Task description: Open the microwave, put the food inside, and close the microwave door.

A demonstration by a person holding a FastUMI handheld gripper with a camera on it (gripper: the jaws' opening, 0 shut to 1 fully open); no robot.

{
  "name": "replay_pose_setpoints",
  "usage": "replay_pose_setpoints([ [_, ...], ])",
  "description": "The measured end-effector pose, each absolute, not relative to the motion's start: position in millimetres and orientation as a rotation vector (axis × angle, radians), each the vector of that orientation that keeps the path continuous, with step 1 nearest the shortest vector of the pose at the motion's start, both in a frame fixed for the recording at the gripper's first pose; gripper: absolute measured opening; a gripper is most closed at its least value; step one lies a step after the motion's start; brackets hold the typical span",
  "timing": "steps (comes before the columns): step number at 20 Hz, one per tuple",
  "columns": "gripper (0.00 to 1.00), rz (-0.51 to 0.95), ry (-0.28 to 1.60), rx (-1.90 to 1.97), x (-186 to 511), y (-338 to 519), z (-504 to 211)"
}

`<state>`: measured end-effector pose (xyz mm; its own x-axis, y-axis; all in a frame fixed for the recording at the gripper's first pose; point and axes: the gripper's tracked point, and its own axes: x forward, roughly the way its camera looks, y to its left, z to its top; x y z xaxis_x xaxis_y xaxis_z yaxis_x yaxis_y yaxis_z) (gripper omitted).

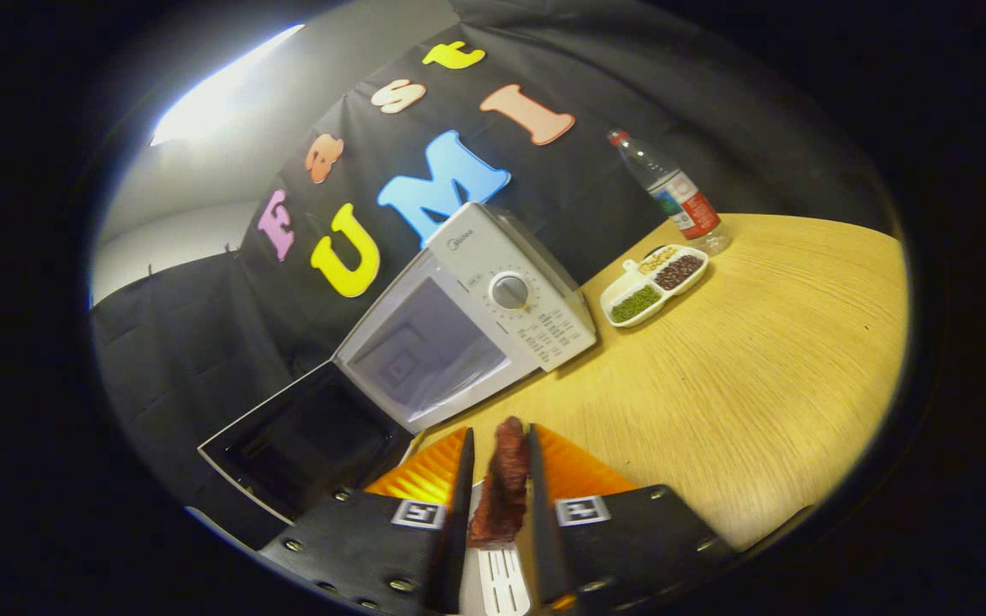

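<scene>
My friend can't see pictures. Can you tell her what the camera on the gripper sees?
The gripper is shut on a reddish-brown piece of food, held above a wooden table. Just beyond stands a white microwave with its door swung open. Farther back are a divided snack dish and a water bottle.

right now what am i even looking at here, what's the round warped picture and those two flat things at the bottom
The picture comes from a wide-angle camera riding on a hand-held grasping tool, looking forward along its two fingers; those are the flat things. They are closed on a dark reddish piece of food. Just ahead of them stands a white microwave on a wooden table, its door swung open. Beyond it lie a white divided dish of beans or grains and a plastic water bottle. The lens causes the warping.
</scene>
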<state>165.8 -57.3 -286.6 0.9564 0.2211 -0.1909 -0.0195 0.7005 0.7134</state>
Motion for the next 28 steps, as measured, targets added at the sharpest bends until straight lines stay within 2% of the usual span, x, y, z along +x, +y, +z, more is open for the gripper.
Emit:
replay_pose_setpoints([
  [2, 0.12, 0.151, 0.285, 0.862, 166, -55, -286],
  [6, 0.12, 0.149, 0.299, 0.92, 163, -54, -277],
  [7, 0.06, 0.155, 0.301, 0.931, 163, -51, -274],
  [11, 0.06, 0.106, 0.282, 0.912, 160, -61, -269],
  [18, 0.06, 0.114, 0.239, 0.901, 165, -49, -230],
  [28, 0.06, 0.129, 0.21, 0.815, 233, 20, -197],
])
